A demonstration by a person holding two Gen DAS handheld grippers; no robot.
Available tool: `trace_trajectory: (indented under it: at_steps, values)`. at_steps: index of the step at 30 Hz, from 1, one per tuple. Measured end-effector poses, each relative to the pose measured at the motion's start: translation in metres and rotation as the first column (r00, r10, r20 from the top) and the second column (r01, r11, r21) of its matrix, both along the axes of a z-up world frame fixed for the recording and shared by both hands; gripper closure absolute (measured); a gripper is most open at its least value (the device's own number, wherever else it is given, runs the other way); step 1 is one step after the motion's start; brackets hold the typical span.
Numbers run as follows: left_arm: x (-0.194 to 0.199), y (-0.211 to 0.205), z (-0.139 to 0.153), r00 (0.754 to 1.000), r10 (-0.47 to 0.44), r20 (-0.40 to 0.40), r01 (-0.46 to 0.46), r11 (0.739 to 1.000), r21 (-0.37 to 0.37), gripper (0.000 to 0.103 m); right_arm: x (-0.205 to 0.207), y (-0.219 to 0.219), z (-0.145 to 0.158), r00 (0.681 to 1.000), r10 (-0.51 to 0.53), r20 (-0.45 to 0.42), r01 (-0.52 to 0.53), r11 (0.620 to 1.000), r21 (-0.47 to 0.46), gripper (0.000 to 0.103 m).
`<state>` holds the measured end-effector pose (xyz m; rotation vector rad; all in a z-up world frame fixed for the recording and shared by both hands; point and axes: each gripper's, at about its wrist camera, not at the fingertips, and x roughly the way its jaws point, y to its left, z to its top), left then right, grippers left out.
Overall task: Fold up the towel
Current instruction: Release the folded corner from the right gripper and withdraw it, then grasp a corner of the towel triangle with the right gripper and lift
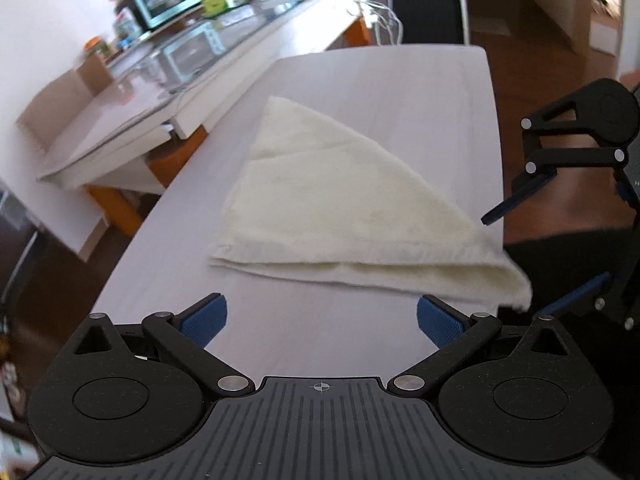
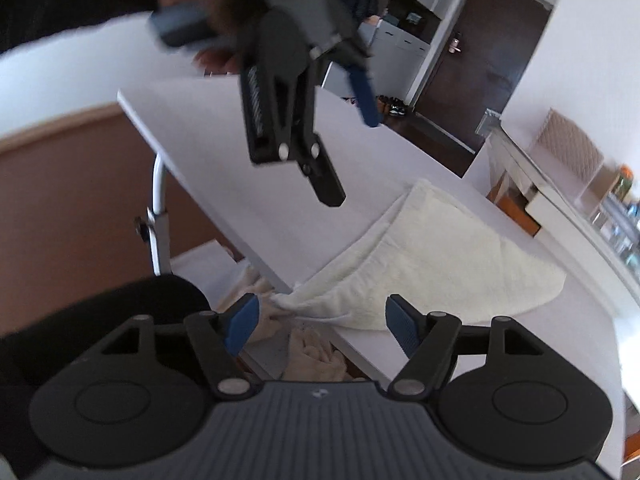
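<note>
One folded towel (image 1: 344,208) on white table (image 1: 400,80).

The towel (image 1: 352,216) lies on the table (image 1: 420,92), one corner overhanging its near edge.

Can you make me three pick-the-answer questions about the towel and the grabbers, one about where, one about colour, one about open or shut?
1. Where does the towel lie?
A. on the white table
B. on the floor
C. inside the oven

2. What colour is the towel?
A. red
B. cream white
C. dark green

3. How are the fingers of the left gripper and right gripper?
A. both shut on the towel
B. one shut, one open
C. both open, holding nothing

Answers:
1. A, the folded towel rests flat on the tabletop, one corner poking over the near edge.
2. B, its fluffy cloth looks pale cream in both views.
3. C, each pair of blue pads stands wide apart with no cloth between.
</note>
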<state>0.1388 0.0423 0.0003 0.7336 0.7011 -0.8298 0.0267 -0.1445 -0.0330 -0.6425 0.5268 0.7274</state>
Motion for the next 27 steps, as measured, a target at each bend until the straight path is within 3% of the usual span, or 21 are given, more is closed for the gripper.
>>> trace_trajectory:
  at_steps: [3, 8, 11, 13, 19, 24, 27]
  values:
    - [0.005, 0.002, -0.005, 1.0, -0.007, 0.001, 0.006, 1.0, 0.015, 0.0, 0.001, 0.009, -0.007, 1.0, 0.006, 0.021, -0.005, 0.999, -0.042, 0.04]
    - [0.008, 0.004, -0.012, 0.999, -0.039, -0.009, 0.039, 0.999, 0.013, 0.0, 0.009, 0.012, -0.011, 1.0, -0.004, 0.017, 0.006, 0.997, -0.076, 0.067]
    - [0.006, 0.004, -0.015, 0.993, -0.115, -0.018, 0.115, 0.993, 0.02, 0.0, 0.012, 0.006, -0.006, 1.0, 0.002, -0.012, -0.003, 0.998, -0.06, 0.083]
    - [0.002, 0.001, -0.017, 0.982, -0.189, -0.014, 0.189, 0.981, 0.033, 0.0, 0.017, -0.01, 0.005, 0.995, 0.014, -0.101, -0.015, 1.0, -0.005, 0.087]
    - [0.002, -0.013, -0.024, 0.947, -0.321, -0.013, 0.321, 0.946, 0.04, 0.0, 0.028, -0.053, 0.03, 0.976, 0.069, -0.205, -0.054, 0.996, 0.074, 0.091]
    - [0.011, -0.023, -0.033, 0.917, -0.398, -0.029, 0.399, 0.916, 0.044, 0.0, 0.033, -0.081, 0.047, 0.969, 0.099, -0.227, -0.078, 0.992, 0.101, 0.091]
    - [0.022, -0.023, -0.034, 0.91, -0.407, -0.079, 0.409, 0.912, 0.016, 0.0, 0.034, -0.09, 0.054, 0.964, 0.119, -0.236, -0.096, 0.99, 0.108, 0.091]
